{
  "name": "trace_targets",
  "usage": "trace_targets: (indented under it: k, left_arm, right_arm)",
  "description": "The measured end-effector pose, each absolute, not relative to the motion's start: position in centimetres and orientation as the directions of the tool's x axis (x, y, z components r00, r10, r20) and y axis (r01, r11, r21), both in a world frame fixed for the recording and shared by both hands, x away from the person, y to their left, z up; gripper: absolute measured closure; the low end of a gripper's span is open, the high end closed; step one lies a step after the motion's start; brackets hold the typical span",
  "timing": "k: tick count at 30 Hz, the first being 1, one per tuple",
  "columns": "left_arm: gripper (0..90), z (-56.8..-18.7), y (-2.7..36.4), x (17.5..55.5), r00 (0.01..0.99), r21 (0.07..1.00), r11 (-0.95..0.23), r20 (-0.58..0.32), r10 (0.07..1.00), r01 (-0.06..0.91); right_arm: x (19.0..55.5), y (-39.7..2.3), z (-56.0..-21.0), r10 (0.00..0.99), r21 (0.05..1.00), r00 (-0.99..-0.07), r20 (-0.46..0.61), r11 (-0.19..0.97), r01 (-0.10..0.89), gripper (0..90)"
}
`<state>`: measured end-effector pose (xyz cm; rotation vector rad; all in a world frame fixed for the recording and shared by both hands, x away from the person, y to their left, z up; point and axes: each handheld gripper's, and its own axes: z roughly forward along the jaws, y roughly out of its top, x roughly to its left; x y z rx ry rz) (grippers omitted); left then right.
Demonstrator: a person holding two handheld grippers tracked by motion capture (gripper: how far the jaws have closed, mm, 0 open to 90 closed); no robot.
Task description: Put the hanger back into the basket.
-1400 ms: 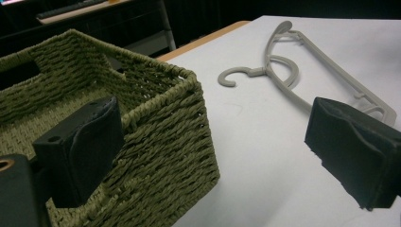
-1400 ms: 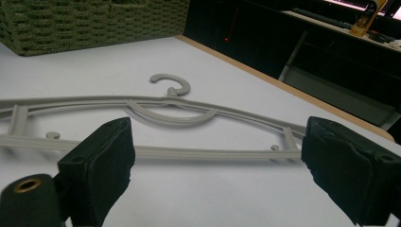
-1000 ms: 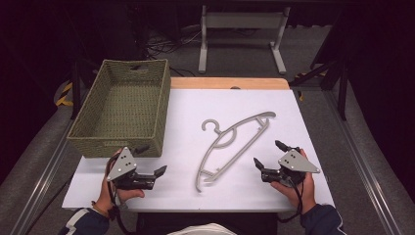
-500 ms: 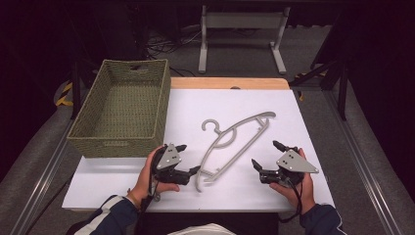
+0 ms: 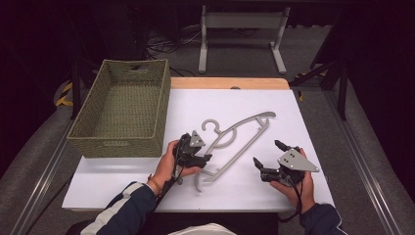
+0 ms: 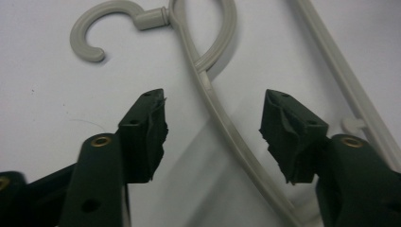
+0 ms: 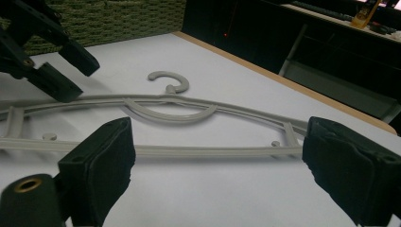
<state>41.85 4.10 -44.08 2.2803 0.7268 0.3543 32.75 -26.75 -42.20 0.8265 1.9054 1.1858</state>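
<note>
Left hand-held gripper now astride the hanger, jaws wide; right hand-held gripper likewise wide.

A white counter with a wooden far edge is seen; a grey hanger and a woven basket are laid on it.

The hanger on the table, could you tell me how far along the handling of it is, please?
Nothing looks done yet: the hanger lies flat on the white table, and the basket holds nothing. In hand: the left gripper sits open over one hanger arm, not closed. The right gripper waits open, apart. Left: gripping and lifting, perhaps towards the basket.
</note>
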Motion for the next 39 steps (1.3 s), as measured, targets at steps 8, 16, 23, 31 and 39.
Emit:
trace_targets:
  k: [8, 16, 23, 31, 39]
  left_arm:
    - [54.4, -44.5, 2.3, 44.2, 0.804, 0.587, -0.645, -0.017, 0.595, 0.489]
    - [51.2, -44.2, 1.4, 45.4, 0.814, 0.539, -0.678, -0.023, 0.581, 0.499]
    - [59.2, -43.7, 0.6, 46.0, 0.839, 0.492, -0.732, 0.009, 0.545, 0.471]
    - [71.0, -43.5, 0.0, 46.1, 0.847, 0.474, -0.754, 0.030, 0.530, 0.455]
    - [79.7, -43.6, 0.2, 46.4, 0.846, 0.499, -0.740, 0.022, 0.532, 0.452]
  right_arm:
    - [32.9, -26.9, -42.4, 0.814, 0.915, -0.528, -0.244, 0.373, 0.152, 11.0]
    - [33.0, -26.3, -42.7, 0.794, 0.904, -0.550, -0.259, 0.399, 0.150, 11.5]
    - [33.1, -26.2, -42.8, 0.792, 0.898, -0.547, -0.271, 0.412, 0.152, 11.7]
    - [33.3, -26.1, -43.1, 0.779, 0.885, -0.562, -0.279, 0.436, 0.165, 11.7]
    - [33.1, -26.1, -43.0, 0.772, 0.881, -0.573, -0.275, 0.441, 0.171, 11.7]
